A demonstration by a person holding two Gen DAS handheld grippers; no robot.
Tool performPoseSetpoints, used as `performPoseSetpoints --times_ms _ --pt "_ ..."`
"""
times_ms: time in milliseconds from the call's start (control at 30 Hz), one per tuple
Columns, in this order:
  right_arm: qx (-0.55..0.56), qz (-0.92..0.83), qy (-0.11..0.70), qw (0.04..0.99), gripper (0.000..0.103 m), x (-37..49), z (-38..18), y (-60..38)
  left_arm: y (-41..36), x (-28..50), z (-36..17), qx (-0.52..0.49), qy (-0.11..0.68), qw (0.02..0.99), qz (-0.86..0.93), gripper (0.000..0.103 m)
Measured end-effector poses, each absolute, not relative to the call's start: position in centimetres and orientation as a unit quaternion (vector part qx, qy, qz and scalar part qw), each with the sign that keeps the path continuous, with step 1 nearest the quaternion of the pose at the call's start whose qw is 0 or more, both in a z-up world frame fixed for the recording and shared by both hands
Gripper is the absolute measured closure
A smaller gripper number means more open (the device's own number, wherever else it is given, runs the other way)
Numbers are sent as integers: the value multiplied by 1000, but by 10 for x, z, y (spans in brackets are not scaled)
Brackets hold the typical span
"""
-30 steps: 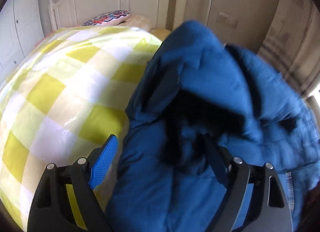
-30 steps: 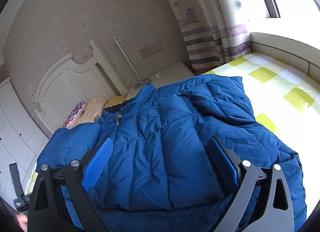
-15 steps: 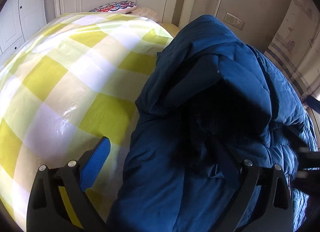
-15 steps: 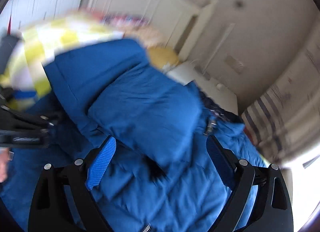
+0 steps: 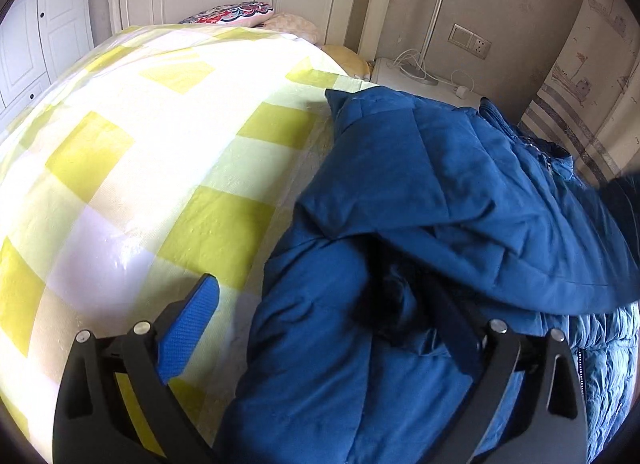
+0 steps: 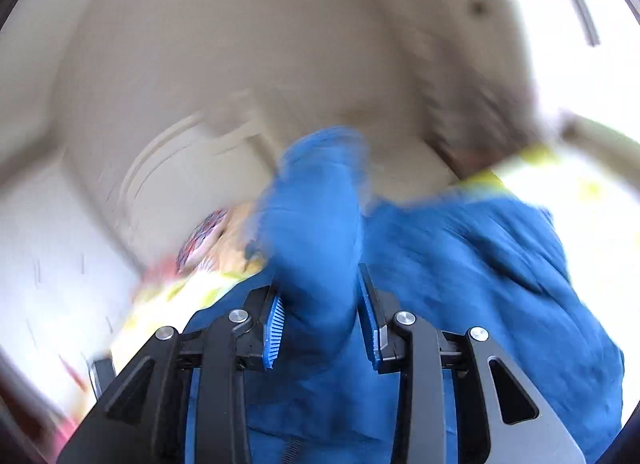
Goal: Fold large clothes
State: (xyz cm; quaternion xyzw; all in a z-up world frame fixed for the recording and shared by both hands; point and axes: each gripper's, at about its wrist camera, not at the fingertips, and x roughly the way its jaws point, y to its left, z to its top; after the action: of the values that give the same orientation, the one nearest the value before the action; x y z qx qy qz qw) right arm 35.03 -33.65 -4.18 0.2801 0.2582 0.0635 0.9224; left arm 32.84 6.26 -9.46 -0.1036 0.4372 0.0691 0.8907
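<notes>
From the left wrist view, the left gripper (image 5: 316, 328) hangs spread wide over the near edge of the jacket (image 5: 420, 200), one pad over the checked bedspread (image 5: 160, 144), the other buried in a dark hollow under a folded-over flap — nothing is pinched. The jacket lies bunched on the right side of the bed, its far end near the nightstand (image 5: 404, 72). The risk here, I'd say, is that loose flap: puffy fabric with nothing pinning it could spring back open and undo the fold. A second ago the jacket humped up high and hid the far wall; now it has sunk flatter and the nightstand shows.

From the right wrist view, everything is smeared by fast motion. The right gripper (image 6: 320, 328) is pinching a thick roll of jacket (image 6: 316, 232), probably a sleeve, its pads pressed against either side. Swung this quickly, the slick padded cloth could slip out, or drag the whole jacket off its line. A second ago this gripper was spread over the flat jacket; half a second ago it was spread above the flap.
</notes>
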Motion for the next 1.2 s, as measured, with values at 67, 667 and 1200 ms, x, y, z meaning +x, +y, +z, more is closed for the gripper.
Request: performPoseSetpoints --times_ms 67,667,1200 --pt "310 41 322 894 69 362 -80 -361 63 328 -94 -103 438 891 69 2" --pt "287 35 323 901 76 318 -87 -354 63 327 -93 -104 438 890 70 2" --pt "31 -34 320 946 69 344 -48 -278 61 328 -93 -103 438 890 70 2"
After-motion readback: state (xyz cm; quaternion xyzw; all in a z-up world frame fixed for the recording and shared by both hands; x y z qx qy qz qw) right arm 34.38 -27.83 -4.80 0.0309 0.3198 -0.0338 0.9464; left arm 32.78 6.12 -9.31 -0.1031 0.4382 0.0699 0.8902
